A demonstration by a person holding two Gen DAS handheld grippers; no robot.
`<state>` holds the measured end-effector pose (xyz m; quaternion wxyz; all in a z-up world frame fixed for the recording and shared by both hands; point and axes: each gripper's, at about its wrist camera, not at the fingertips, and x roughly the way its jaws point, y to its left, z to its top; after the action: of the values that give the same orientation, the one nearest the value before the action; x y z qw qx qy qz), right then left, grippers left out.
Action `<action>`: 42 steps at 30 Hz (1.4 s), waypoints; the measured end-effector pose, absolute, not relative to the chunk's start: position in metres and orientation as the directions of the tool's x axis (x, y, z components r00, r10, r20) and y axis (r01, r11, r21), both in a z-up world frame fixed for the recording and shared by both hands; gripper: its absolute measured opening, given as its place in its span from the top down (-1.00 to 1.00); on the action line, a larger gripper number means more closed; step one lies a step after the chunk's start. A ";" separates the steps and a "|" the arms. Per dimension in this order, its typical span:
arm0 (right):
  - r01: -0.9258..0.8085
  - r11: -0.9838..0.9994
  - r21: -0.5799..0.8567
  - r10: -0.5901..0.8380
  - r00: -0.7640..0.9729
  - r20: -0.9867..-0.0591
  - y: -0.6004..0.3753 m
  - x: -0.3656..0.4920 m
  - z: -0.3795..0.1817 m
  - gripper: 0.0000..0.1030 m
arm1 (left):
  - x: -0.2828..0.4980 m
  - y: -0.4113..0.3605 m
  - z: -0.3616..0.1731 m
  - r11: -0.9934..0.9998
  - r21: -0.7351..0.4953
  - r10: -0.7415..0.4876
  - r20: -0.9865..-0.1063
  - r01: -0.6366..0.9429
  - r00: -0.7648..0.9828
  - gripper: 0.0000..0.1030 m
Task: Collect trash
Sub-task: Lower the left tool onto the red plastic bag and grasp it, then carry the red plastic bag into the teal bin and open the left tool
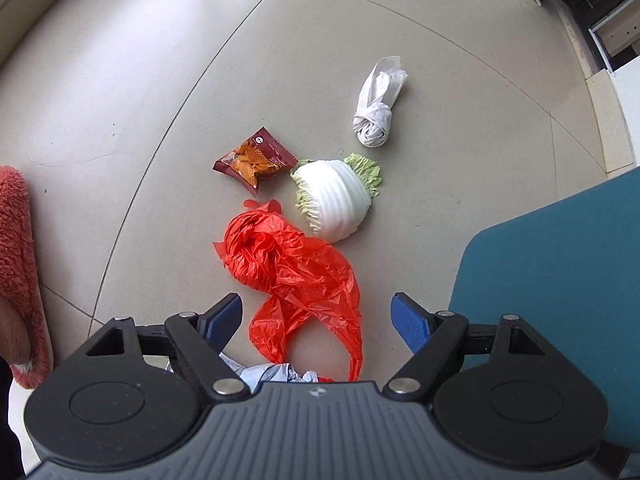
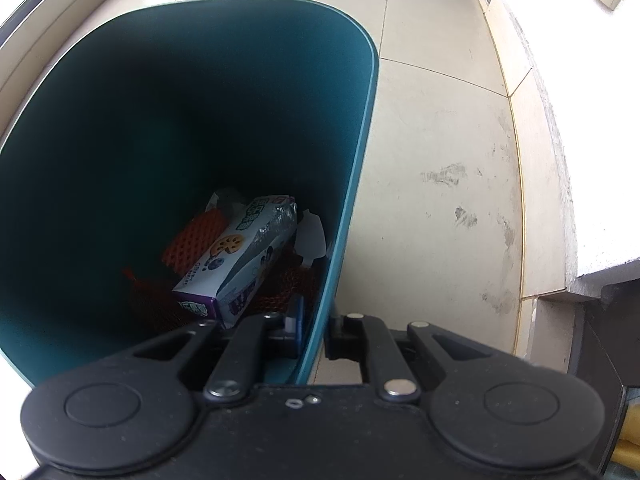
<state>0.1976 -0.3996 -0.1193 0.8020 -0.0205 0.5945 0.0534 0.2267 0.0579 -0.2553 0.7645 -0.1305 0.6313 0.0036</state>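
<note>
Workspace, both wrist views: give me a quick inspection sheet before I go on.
Surface: pale tiled floor, scuffed beside the bin.
Job's things: red plastic bag, snack packet, cabbage piece, knotted white bag on the floor; teal bin holds a carton and orange netting.
Clutter: light blue scrap near the camera.
Grippers: left hand-held gripper open over the red bag; right hand-held gripper shut on the bin's rim.
Cables: nothing seen.
Surroundings: pink fuzzy slipper, white ledge.
</note>
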 end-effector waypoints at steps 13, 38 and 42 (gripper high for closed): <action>-0.098 0.990 0.097 0.121 0.273 -0.954 -0.417 0.201 -0.121 0.80 | 0.283 0.057 -0.348 0.950 -0.082 -0.069 -0.996 -0.300 0.054 -0.58; -0.091 0.991 0.093 0.115 0.272 -0.955 -0.415 0.202 -0.122 0.81 | 0.267 0.057 -0.287 0.963 -0.019 0.019 -0.990 -0.268 0.140 0.26; -0.094 0.992 0.088 0.111 0.275 -0.955 -0.414 0.201 -0.122 0.81 | 0.259 0.051 -0.238 0.963 -0.093 -0.037 -0.975 -0.252 0.219 0.26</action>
<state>0.2012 -0.4145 -0.1220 0.7983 0.0072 0.5988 0.0640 0.2590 0.0513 -0.2378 0.7719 -0.1163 0.6212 0.0694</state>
